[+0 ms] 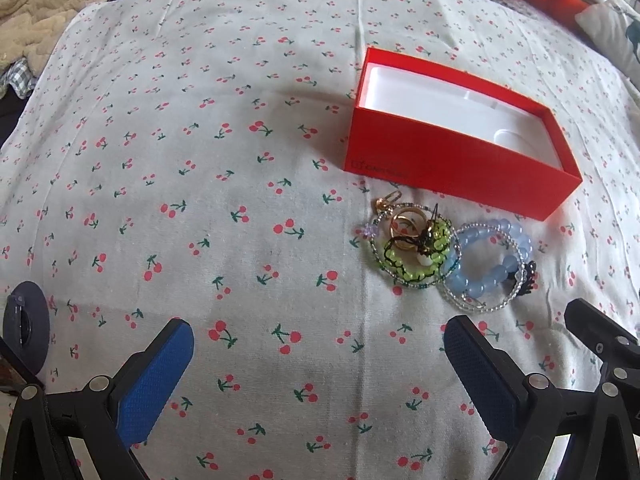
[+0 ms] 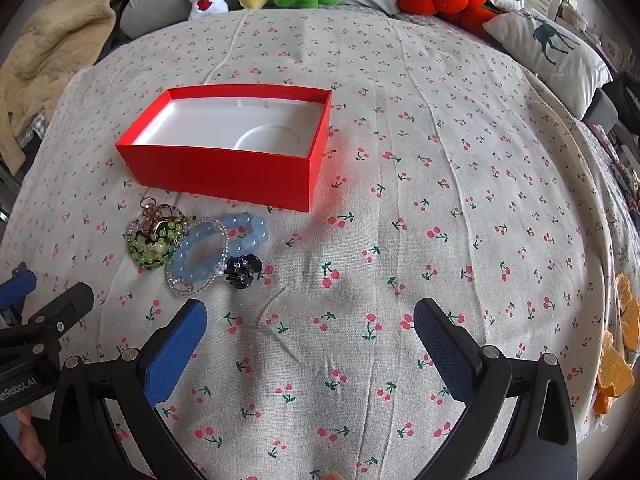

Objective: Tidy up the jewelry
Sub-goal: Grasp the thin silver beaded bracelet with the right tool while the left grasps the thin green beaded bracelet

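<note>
Right now both of your grippers hang spread wide over the cherry-print bedsheet (image 2: 440, 160), holding nothing. Your left gripper (image 1: 318, 364) sits at the bottom of its view, with the jewelry pile up and to the right of its gap. Your right gripper (image 2: 310, 340) has the same pile in the left middle of its frame, just past its left finger.

Reading that pile left to right in the right wrist view: a gold clasp (image 2: 151, 205) tangled with a green beaded bracelet (image 2: 154, 246), then a blue beaded bracelet (image 2: 224, 248) ringed by a clear seed-bead strand (image 2: 188, 288), then a small black hair claw (image 2: 242, 272) touching the blue beads. The open red box (image 2: 224, 176) with its bare white tray stands just behind them, upper left of centre.

Your main risk, as I judge it, is the overlap: pinch one strand and its neighbours may drag along, then drop short of the box. The soft sheet may also bunch between the pads.
</note>
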